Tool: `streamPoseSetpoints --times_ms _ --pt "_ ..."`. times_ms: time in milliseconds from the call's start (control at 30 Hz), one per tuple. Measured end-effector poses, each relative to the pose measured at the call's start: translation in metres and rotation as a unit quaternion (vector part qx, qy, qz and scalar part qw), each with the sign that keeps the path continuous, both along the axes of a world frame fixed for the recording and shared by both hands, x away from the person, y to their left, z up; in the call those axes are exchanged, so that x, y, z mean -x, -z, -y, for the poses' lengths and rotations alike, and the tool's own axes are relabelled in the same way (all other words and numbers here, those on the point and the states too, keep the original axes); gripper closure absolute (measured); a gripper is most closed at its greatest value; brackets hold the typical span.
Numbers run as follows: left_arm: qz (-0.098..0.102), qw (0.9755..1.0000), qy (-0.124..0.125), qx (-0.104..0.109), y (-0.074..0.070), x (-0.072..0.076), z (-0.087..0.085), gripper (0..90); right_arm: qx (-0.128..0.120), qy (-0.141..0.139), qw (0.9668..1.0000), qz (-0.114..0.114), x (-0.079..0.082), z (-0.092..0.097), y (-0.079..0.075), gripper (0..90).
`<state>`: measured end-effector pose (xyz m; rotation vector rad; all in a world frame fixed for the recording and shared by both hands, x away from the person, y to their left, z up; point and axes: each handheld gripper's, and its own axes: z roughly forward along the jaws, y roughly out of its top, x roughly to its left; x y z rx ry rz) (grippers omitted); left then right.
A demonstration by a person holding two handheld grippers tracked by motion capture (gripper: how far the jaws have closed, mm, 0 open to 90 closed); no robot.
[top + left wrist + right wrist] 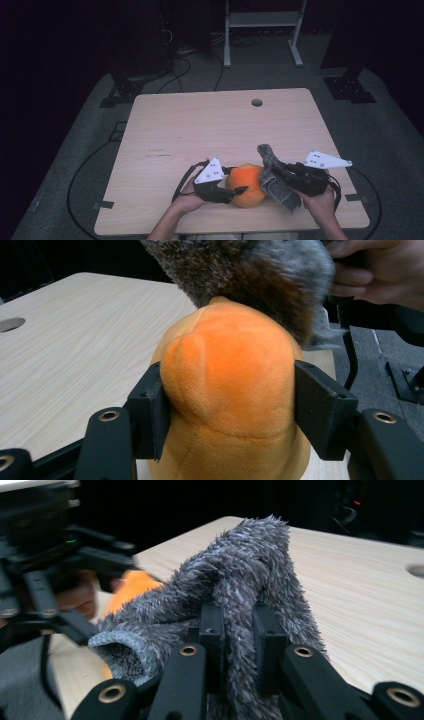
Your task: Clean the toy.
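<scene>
Near the front edge of the pale wooden table [200, 120], the left gripper [227, 412] squeezes the soft, light, rounded orange plush toy [227, 375] at its yielding sides, while the right gripper [239, 645] pinches the limp, fuzzy grey cloth [245, 575] mid-fold.

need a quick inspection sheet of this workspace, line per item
surface: pale wood table with a round hole near its far edge; faint dark marks left of centre
job's things: orange plush toy at the near edge; grey fuzzy sock lies against its right side
clutter: nothing seen
grippers: left gripper has its jaws on both sides of the plush toy, pads pressing in; right gripper is clamped on the sock
cables: a black cable loops from the left gripper; another cable curves over the floor left of the table
surroundings: grey floor, white frame legs beyond the table, dark stand bases at both far corners
</scene>
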<state>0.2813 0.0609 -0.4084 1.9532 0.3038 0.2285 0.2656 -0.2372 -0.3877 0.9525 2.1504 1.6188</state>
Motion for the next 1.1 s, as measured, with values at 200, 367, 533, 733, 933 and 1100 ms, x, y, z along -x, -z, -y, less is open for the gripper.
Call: streamPoseSetpoints --times_ms 200,367,533,733,933,1100 --pt "-0.008 0.9995 -0.01 -0.029 0.012 -0.003 0.008 16.1 0.021 -0.006 0.9993 -0.03 -0.008 -0.005 0.022 77.2" --pt "0.011 0.9988 -0.022 -0.043 0.02 0.0 0.016 24.9 0.031 0.009 0.9989 -0.034 -0.011 0.007 0.023 77.2" --pt "-0.005 0.9987 -0.035 -0.038 0.021 -0.002 0.016 27.8 0.041 0.008 0.9988 -0.024 -0.008 0.005 0.019 78.4" --pt "-0.029 0.9979 -0.047 -0.033 0.023 -0.006 0.015 26.7 0.059 -0.029 0.9976 0.021 0.007 -0.023 0.006 78.5" --pt "-0.024 0.9981 -0.043 -0.038 0.024 -0.004 0.018 29.3 0.07 -0.059 0.995 0.039 0.011 -0.034 0.002 78.3" --pt "-0.032 0.9986 -0.02 -0.036 0.024 -0.003 0.018 29.6 0.036 -0.03 0.9989 0.004 -0.004 -0.008 0.015 78.0"
